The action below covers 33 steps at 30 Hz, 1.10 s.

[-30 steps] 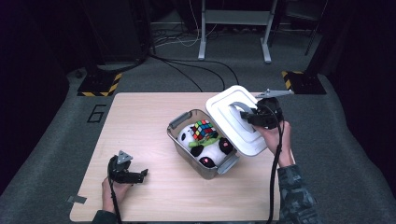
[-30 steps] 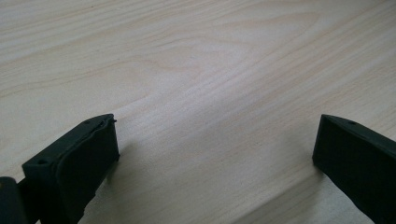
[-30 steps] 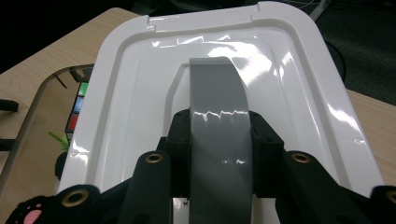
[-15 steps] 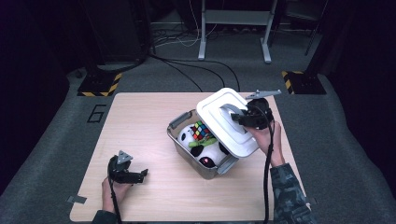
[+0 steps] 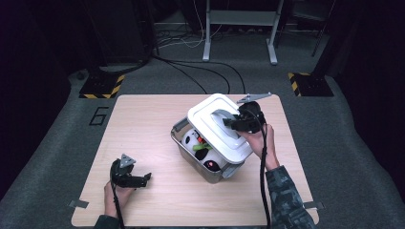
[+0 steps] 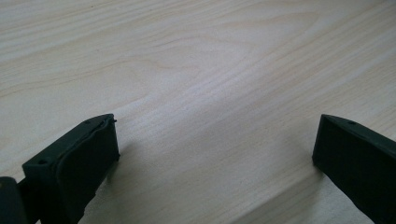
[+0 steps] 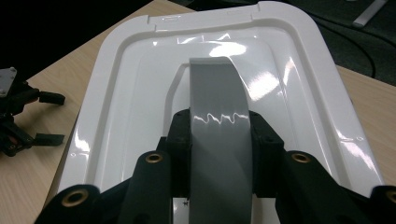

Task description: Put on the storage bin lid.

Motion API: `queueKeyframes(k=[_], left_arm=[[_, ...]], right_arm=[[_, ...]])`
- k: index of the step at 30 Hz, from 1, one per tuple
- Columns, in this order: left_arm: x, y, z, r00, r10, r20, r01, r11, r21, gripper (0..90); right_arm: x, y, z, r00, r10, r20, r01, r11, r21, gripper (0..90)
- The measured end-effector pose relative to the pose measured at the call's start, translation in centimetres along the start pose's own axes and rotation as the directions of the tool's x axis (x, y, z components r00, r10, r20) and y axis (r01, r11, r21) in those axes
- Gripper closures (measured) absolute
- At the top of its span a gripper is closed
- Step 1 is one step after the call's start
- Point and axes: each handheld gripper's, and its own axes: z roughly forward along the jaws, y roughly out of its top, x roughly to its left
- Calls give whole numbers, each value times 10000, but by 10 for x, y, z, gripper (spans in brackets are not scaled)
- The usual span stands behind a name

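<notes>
A white lid (image 5: 216,125) with a grey handle (image 5: 222,116) hangs tilted over a clear storage box (image 5: 186,150) in the middle of the table. My right gripper (image 5: 231,122) is shut on that handle (image 7: 219,140), both pads pressing its sides, and the lid (image 7: 299,84) spreads out ahead of the jaws. Inside the box lie a panda plush (image 5: 195,141) and other toys, partly hidden by the lid. My left gripper (image 5: 143,180) rests open on the wood near the table's front left, with bare wood between its jaws (image 6: 215,154).
The wooden table (image 5: 143,124) has free room at its left and front. In the right gripper view the left gripper (image 7: 18,116) sits far off at the left. Dark carpet, cables and a desk frame (image 5: 239,19) lie beyond the far edge.
My right gripper has carried the lid leftward and slightly down, so it now covers more of the box and hides the cube toy. The left gripper has stayed put.
</notes>
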Motion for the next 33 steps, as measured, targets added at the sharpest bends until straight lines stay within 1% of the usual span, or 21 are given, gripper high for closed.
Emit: queueKeyframes(k=[4, 9, 12, 19, 21, 22, 25, 26, 29, 31, 33], left_arm=[[0, 0, 0, 10000, 7, 3, -7, 10000, 1, 0], [0, 0, 0, 10000, -4, -18, 4, 10000, -12, 0], [0, 0, 0, 10000, -10, -17, 10, 10000, -15, 0], [0, 0, 0, 10000, 3, -20, -3, 10000, -17, 0], [0, 0, 0, 10000, -1, -15, 1, 10000, -3, 0], [0, 0, 0, 10000, -3, -12, 3, 10000, -8, 0], [0, 0, 0, 10000, 7, -18, -7, 10000, -14, 0], [0, 0, 0, 10000, 6, -22, -6, 10000, -16, 0], [0, 0, 0, 10000, 14, -21, -14, 10000, -16, 0], [0, 0, 0, 10000, 2, -22, -2, 10000, -18, 0], [0, 0, 0, 10000, 19, -12, -19, 10000, -11, 0]], right_arm=[[4, 1, 5, 9997, 23, -252, -24, 10000, -22, 664], [13, 3, 12, 9986, -2, -520, 4, 10000, 35, 664], [18, 4, 17, 9981, -58, -621, 62, 10000, 58, 664], [31, 5, 28, 9965, 55, -828, -37, 9997, 221, 664], [33, 5, 30, 9965, 40, -832, -20, 9997, 244, 664], [36, 4, 34, 9975, 79, -708, -50, 9991, 420, 665], [37, 3, 36, 9977, 74, -666, -50, 9993, 367, 665], [38, 2, 36, 9979, 174, -622, -148, 9990, 422, 665], [39, -1, 37, 9985, 226, -506, -194, 9979, 622, 667], [40, -2, 39, 9997, -13, -263, 29, 9981, 622, 668], [41, -2, 39, 9995, 10, -300, 11, 9974, 716, 668]])
